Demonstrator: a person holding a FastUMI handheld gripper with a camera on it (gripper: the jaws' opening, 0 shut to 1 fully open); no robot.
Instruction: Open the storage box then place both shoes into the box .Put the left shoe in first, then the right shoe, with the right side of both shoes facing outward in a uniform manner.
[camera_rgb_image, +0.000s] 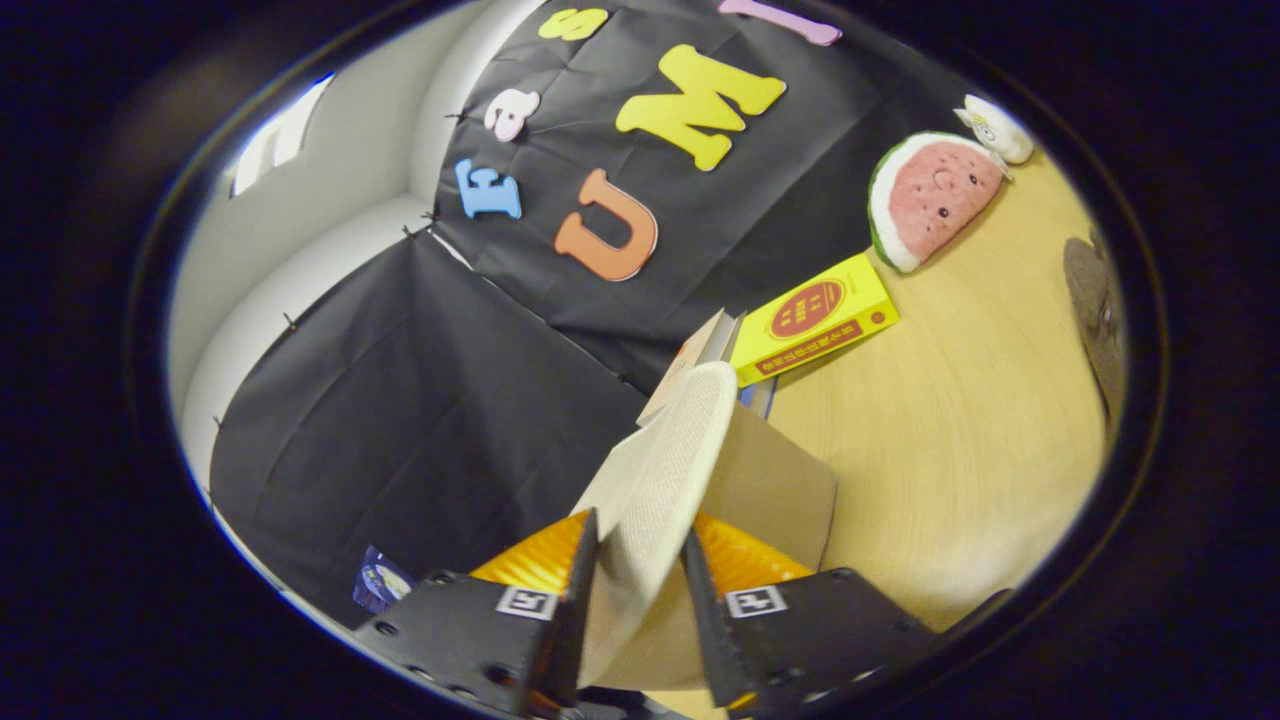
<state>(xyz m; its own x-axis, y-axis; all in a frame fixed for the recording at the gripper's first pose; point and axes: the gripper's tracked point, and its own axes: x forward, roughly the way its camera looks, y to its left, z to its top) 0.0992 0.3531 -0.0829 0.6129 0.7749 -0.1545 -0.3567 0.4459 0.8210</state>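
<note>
My gripper (640, 565) is shut on a white shoe (665, 465). Both fingers press on its sides, and its textured white sole faces me. The shoe reaches forward from the fingers, its far end rounded. Right behind and under the shoe stands a tan cardboard storage box (775, 485) on the wooden table (950, 450). A pale flap (695, 355) rises beyond the shoe's far end, next to the box. The whole scene is tilted. The inside of the box is hidden by the shoe.
A yellow book (815, 320) lies on the table just beyond the box. Farther back, a watermelon plush (930, 195) and a small white plush (995, 125) rest against the black cloth wall. A dark flat object (1095, 310) lies further along the table.
</note>
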